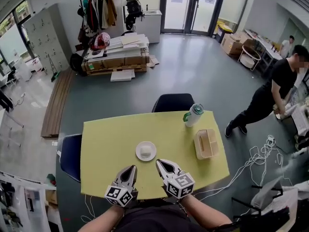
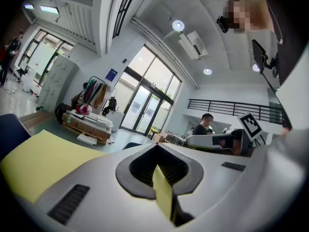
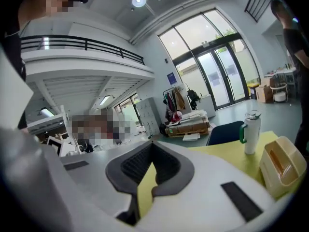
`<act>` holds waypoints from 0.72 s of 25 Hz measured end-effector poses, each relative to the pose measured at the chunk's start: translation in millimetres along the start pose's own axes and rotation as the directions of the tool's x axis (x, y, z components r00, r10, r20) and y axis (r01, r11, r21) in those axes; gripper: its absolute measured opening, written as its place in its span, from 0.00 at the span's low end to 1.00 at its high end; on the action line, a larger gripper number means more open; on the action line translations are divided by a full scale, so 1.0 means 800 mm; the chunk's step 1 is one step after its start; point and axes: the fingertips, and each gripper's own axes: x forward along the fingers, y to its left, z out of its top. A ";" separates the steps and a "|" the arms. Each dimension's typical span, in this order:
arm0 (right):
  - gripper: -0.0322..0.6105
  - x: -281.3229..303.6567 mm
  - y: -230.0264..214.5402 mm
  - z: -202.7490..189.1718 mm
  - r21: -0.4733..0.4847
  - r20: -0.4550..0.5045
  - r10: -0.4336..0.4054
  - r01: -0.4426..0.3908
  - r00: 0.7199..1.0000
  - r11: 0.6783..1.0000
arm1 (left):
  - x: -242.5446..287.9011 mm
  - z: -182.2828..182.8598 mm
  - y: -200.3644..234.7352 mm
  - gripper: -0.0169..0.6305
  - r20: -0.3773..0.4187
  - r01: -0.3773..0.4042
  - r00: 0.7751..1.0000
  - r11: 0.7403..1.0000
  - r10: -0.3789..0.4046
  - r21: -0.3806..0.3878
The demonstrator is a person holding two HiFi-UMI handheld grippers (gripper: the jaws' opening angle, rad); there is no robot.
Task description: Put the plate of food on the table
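The plate of food [image 1: 146, 151] sits on the yellow tabletop [image 1: 106, 144]. Just short of the plate, the left gripper [image 1: 132, 168] and right gripper [image 1: 160, 163] have their fingers [image 1: 126, 177] closed and hold nothing.

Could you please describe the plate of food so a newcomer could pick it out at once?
Find the yellow table. Just beyond the left hand-held gripper and right hand-held gripper sits a small white plate holding pale food. Unlike the upright green-handled bottle and beige box farther right, it is flat and round.
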 end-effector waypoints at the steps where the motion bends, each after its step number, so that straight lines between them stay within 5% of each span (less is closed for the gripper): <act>1: 0.07 -0.007 0.004 0.006 -0.016 0.010 0.000 0.000 1.000 1.000 | 0.001 0.005 -0.007 0.04 0.001 0.009 1.000 1.000 -0.009 -0.009; 18: 0.07 -0.054 0.036 0.071 -0.082 0.131 -0.012 0.023 0.991 0.996 | 0.000 0.079 -0.082 0.04 0.044 0.159 0.985 0.976 -0.167 0.147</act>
